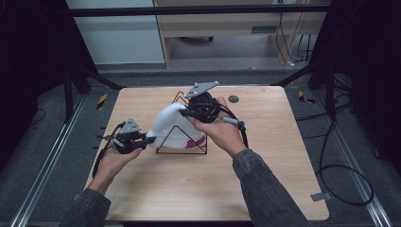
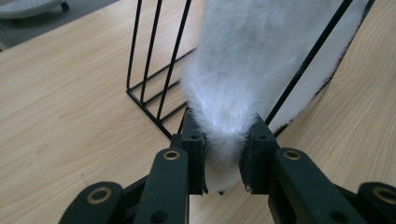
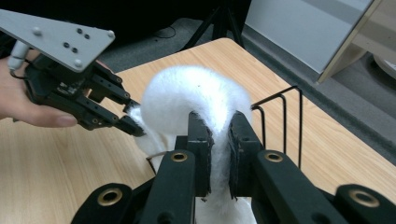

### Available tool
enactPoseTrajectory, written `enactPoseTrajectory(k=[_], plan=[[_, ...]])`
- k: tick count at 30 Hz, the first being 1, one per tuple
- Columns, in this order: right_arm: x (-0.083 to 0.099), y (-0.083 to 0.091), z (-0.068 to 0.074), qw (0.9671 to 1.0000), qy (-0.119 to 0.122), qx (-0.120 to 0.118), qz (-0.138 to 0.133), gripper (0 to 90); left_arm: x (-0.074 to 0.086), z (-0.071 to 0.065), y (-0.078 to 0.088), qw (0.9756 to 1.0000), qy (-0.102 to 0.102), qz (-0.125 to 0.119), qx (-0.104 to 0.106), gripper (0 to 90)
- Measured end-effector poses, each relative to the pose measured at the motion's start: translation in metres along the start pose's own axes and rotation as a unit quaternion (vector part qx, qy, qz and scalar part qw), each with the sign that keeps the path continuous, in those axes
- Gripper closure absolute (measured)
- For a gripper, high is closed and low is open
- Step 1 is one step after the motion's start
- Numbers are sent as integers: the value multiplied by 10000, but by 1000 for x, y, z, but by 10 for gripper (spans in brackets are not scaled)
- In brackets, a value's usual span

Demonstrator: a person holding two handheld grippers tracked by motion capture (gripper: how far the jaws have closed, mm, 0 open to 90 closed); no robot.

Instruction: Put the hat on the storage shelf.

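While draped over the black wire rack (image 1: 182, 142) on the wooden surface (image 1: 265, 156), white fluffy cloth (image 1: 172, 125) pinched by both left claw (image 1: 147, 138) and right claw (image 1: 183, 112).

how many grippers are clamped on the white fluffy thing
2. The left gripper pinches the white fluffy piece's left end; the right gripper grips its top, over the black wire rack.

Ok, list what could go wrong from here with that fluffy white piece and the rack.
1. The fluffy white fabric lies through the black wire rack; pulling may snag it on the wires or drag the light rack along.
2. The left gripper and right gripper each pinch an end; pulling apart could slip the pile free or stretch it.
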State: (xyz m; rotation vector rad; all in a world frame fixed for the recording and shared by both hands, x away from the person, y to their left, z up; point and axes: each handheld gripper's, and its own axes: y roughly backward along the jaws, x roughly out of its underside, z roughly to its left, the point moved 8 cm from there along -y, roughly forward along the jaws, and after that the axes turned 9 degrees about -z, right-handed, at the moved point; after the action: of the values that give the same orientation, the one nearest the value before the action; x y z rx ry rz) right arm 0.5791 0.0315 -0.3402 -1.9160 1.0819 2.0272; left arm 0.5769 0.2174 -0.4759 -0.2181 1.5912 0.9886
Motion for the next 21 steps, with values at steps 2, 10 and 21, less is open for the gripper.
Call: enactPoseTrajectory(k=[2,10,21], plan=[[0,-2,2,10000,-8,-10,19,820,3,1,-1,10000,24,36,14,738],[7,-8,6,9999,-52,-70,104,815,15,0,-6,9997,60,237,56,731],[16,-17,11,9995,-89,-146,263,813,13,3,1,9997,188,143,-28,669]])
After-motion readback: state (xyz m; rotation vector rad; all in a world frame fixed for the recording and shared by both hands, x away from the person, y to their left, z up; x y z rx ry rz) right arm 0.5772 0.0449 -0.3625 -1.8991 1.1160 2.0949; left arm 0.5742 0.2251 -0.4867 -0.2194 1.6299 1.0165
